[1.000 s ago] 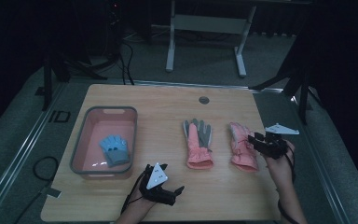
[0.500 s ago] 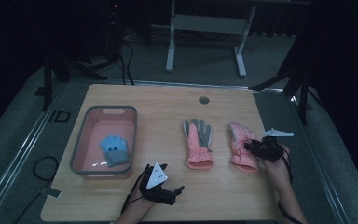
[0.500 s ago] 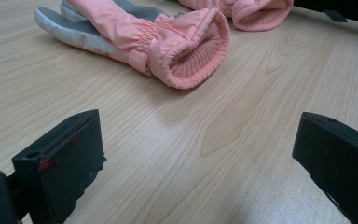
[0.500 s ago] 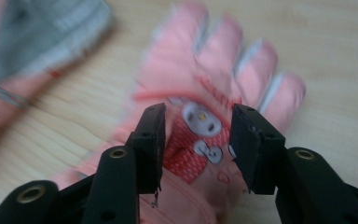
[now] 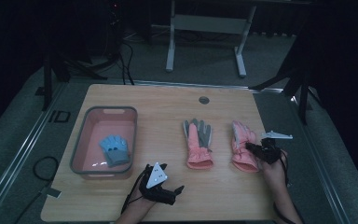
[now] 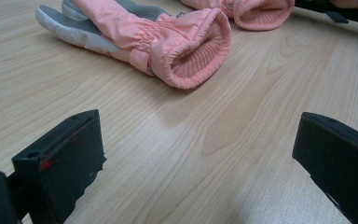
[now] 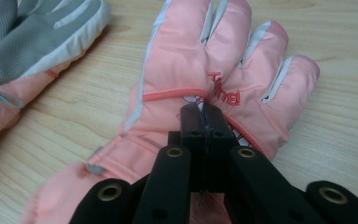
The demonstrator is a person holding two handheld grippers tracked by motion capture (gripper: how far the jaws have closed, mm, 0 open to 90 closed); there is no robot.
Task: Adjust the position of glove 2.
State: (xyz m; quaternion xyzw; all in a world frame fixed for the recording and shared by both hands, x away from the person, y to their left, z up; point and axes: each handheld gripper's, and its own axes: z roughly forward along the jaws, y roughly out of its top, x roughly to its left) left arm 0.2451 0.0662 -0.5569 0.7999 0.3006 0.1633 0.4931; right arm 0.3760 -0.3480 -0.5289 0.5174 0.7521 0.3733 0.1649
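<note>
On the right of the table (image 5: 168, 102), the right gripper (image 5: 251, 147) had just been closing, and its jaws met on the back of the right pink glove (image 5: 242, 147), pinching a fold of its fabric. That glove lay flat, fingers away from the person, just beside the other pink glove (image 5: 197, 144). Near the front edge the left gripper (image 5: 175, 190) rested with jaws wide apart, holding nothing. A blue glove (image 5: 113, 149) lay in the pink tub (image 5: 81, 140)

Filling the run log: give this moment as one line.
right gripper: fingers shut, pinching right pink glove | left gripper: open, resting on table | other pink glove: untouched | blue glove: in pink bin
</note>
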